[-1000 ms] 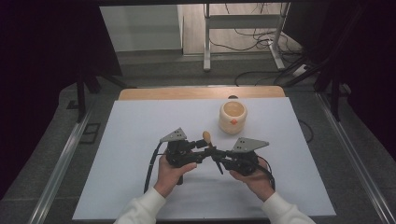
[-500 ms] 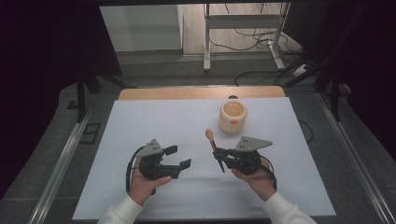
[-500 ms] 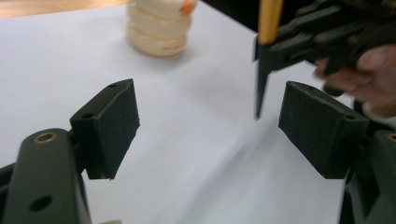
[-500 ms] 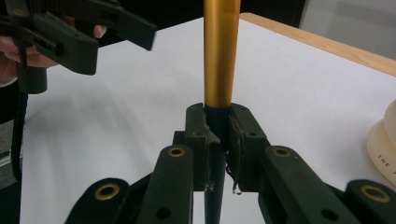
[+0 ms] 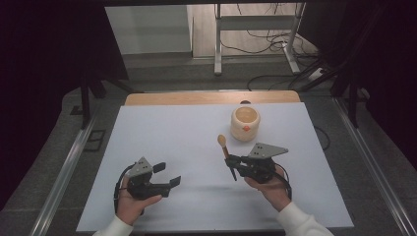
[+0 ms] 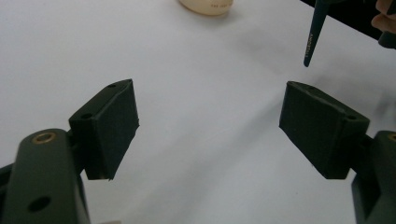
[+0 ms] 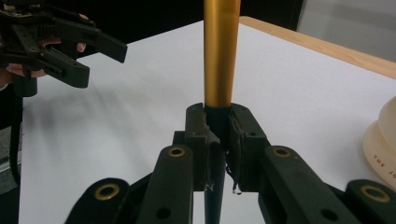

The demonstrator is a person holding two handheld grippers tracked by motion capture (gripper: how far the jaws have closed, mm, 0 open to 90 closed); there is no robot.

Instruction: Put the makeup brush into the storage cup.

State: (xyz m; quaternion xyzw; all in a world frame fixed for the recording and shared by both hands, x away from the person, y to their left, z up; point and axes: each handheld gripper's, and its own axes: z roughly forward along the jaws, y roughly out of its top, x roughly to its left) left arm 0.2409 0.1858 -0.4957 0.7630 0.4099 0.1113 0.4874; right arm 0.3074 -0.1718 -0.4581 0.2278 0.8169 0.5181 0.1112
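Since the earlier frame, the left gripper (image 5: 164, 175) had drawn away toward the table's near left, jaws wide and empty, leaving the spoon (image 5: 225, 152) to the right gripper (image 5: 233, 161) alone. That gripper was clamped on the dark handle, with the spoon's long axis running up and away to its golden wooden head, which pointed toward the cream cup (image 5: 245, 123) just beyond. Only bare white table (image 5: 167, 128) lay between head and cup, so the right hand looked better placed, and nothing stood in the way.
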